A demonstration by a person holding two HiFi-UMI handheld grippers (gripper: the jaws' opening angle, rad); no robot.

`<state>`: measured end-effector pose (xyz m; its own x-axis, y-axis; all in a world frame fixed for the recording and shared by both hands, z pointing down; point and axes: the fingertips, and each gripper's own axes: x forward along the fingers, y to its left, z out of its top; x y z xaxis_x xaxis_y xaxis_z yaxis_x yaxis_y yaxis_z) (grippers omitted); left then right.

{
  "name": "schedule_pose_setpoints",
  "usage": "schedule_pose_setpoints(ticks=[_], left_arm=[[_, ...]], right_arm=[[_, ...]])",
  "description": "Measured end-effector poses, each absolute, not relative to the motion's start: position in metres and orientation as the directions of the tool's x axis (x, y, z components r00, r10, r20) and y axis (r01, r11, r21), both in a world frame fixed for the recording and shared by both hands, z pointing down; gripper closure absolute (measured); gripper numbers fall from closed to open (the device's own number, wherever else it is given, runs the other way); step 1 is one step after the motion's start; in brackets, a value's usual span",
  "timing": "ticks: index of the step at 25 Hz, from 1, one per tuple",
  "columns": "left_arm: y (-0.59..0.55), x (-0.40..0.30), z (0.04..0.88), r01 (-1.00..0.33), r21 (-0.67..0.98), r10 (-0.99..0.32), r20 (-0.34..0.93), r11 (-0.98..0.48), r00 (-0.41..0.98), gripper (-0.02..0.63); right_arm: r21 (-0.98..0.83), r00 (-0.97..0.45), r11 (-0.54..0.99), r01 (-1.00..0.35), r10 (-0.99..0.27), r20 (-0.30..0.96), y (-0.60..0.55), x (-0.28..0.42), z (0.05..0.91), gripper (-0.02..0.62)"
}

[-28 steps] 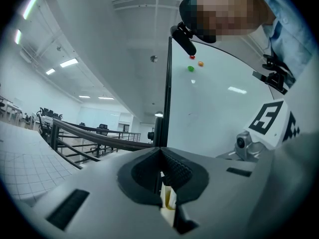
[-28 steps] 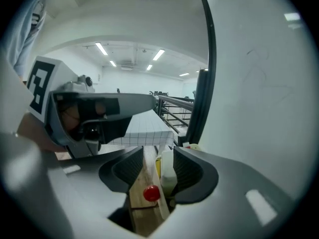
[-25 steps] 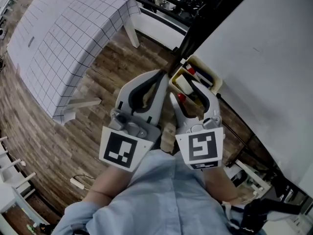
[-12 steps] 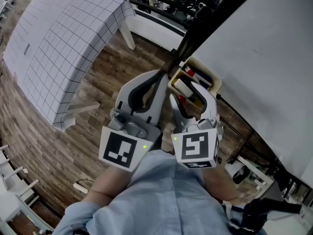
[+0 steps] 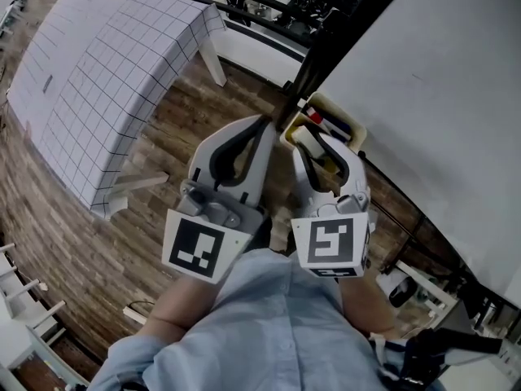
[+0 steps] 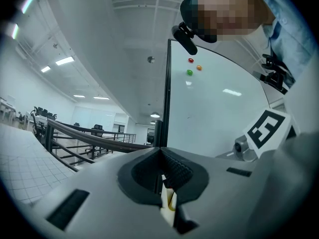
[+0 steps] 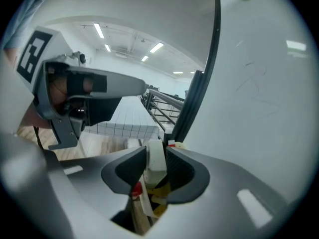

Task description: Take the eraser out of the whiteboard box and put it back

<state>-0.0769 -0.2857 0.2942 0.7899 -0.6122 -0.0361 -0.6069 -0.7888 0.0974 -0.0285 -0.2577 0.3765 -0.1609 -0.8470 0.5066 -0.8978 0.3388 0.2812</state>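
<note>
**Right jaws narrow onto the eraser in the box**

Since a second ago your right gripper (image 5: 313, 147) has rolled a little and its jaws, then spread wide, have just been closing. They now stand narrow, with the white eraser (image 7: 155, 159) between them and a pad against each of its sides. Your left gripper (image 5: 271, 121) sits where it was.

The eraser is inside the whiteboard box (image 5: 352, 139), the cream tray fixed at the lower corner of the whiteboard (image 5: 440, 96). It stands upright above a red-capped marker (image 7: 135, 188).

The only print that shows clearly is the black-and-white square marker on each gripper's cube, a pattern rather than letters. A small grey mark on the gridded tablecloth (image 5: 106, 72) is too small to read.

Your right gripper tilts downward into the box, with its cube facing up toward your head. Your left gripper points level at the black frame post (image 5: 303, 72) just beside the box. Its jaws are together at the tips with nothing between them, as the left gripper view (image 6: 160, 151) shows.

Both your forearms come forward from the light-blue shirt (image 5: 269, 324), side by side and nearly touching at the cubes. Three small magnets, red (image 6: 191, 60), orange (image 6: 199, 67) and green (image 6: 189, 72), sit high on the board.
</note>
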Motion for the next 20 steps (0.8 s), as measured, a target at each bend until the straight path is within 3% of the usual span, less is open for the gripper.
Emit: schedule_pose_setpoints(ticks=[8,20], left_arm=[[-0.27,-0.076,0.277,-0.639,0.044,-0.64,-0.052,-0.768,0.766,0.607],[-0.232,-0.056,0.241,-0.674,-0.039,-0.669,-0.089,-0.738,0.737,0.607]], right_arm=[[0.231,-0.266,0.361,-0.904,-0.895,0.359,-0.242,-0.029,0.316,0.476],[0.213,-0.359,0.415,-0.885,-0.898,0.256,-0.214,-0.011,0.272,0.476]])
